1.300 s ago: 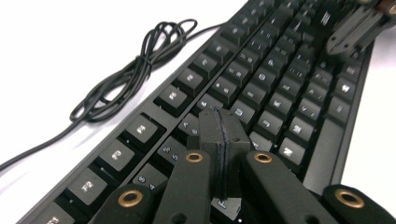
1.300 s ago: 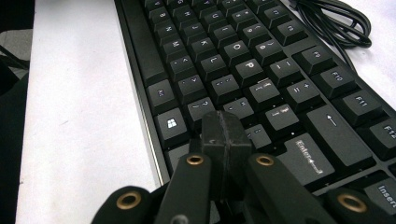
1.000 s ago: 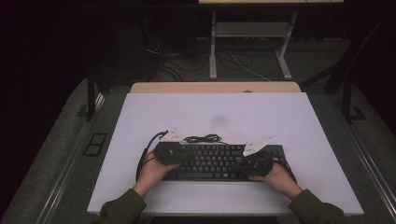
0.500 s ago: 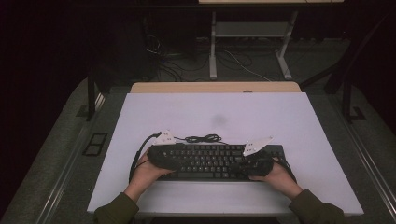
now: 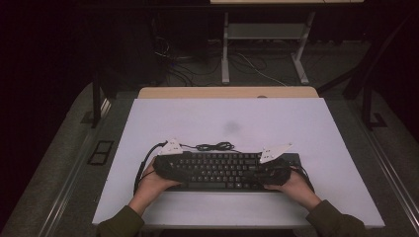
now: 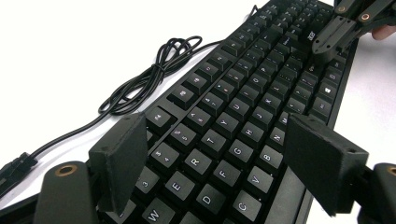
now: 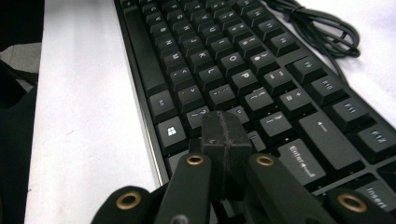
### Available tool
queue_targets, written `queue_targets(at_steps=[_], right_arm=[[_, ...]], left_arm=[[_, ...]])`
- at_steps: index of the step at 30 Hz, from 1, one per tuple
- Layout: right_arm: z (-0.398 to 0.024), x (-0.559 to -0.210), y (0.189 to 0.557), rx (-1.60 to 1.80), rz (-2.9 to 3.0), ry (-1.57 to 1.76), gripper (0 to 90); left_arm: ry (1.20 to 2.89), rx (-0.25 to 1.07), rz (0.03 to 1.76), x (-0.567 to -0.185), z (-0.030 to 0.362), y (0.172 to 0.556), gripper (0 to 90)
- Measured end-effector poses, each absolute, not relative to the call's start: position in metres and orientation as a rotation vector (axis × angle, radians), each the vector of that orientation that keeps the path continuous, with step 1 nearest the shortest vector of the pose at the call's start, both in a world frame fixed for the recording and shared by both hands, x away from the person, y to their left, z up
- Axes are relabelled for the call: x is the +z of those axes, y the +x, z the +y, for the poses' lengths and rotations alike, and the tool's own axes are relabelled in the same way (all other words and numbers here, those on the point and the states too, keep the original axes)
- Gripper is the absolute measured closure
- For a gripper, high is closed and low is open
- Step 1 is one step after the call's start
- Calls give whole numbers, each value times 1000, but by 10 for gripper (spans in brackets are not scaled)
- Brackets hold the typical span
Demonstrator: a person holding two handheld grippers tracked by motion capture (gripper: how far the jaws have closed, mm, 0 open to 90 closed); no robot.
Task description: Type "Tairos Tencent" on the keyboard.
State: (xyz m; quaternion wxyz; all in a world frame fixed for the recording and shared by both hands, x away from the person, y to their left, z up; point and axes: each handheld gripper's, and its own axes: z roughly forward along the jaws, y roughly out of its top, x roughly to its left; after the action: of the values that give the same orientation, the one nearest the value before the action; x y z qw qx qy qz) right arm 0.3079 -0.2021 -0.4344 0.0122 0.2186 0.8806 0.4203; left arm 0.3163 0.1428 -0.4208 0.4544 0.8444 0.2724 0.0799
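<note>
A black keyboard [image 5: 222,170] lies on the white table near the front edge, with its black cable [image 5: 215,146] coiled just behind it. My left gripper [image 5: 165,165] is at the keyboard's left end. In the left gripper view its jaws have just been opening. The left gripper [image 6: 219,158] stands open above the letter keys [image 6: 243,93], and its pads [image 6: 121,163] press on nothing. My right gripper [image 5: 274,170] is at the keyboard's right end. In the right gripper view the right gripper [image 7: 225,135] is shut, pad against pad, with its tip low over the keys [image 7: 224,60] left of Enter.
The white table top [image 5: 227,118] stretches behind and beside the keyboard. A wooden strip [image 5: 227,92] runs along its far edge. Beyond it are a metal frame [image 5: 267,49] and loose cables [image 5: 173,64] on the dark floor. The coiled cable [image 6: 154,74] lies on the table close to the left gripper.
My left hand and gripper have shifted slightly outward to the keyboard's left end. The right hand and the keyboard have stayed where they were.
</note>
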Motion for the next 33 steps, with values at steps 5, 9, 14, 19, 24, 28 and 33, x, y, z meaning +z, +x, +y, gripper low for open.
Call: queue_targets(at_steps=[5, 9, 14, 19, 24, 28, 33], right_arm=[[-205, -432, 309, 1345, 2731, 706, 816], [-206, -430, 310, 1389, 2704, 729, 685], [-205, -427, 311, 1413, 2668, 764, 521], [-205, -424, 314, 1432, 2637, 800, 408], [-204, -423, 319, 1446, 2606, 828, 350], [-199, -421, 323, 1457, 2580, 838, 311], [-190, -421, 328, 1468, 2577, 825, 303]], left_arm=[[2080, 199, 673, -421, 144, 316, 213], [2074, 195, 677, -421, 146, 314, 213], [2074, 200, 672, -420, 149, 311, 213], [2057, 207, 686, -418, 153, 310, 214], [2044, 220, 701, -418, 161, 307, 220], [2039, 224, 705, -418, 165, 306, 227], [2028, 230, 714, -418, 168, 304, 248]])
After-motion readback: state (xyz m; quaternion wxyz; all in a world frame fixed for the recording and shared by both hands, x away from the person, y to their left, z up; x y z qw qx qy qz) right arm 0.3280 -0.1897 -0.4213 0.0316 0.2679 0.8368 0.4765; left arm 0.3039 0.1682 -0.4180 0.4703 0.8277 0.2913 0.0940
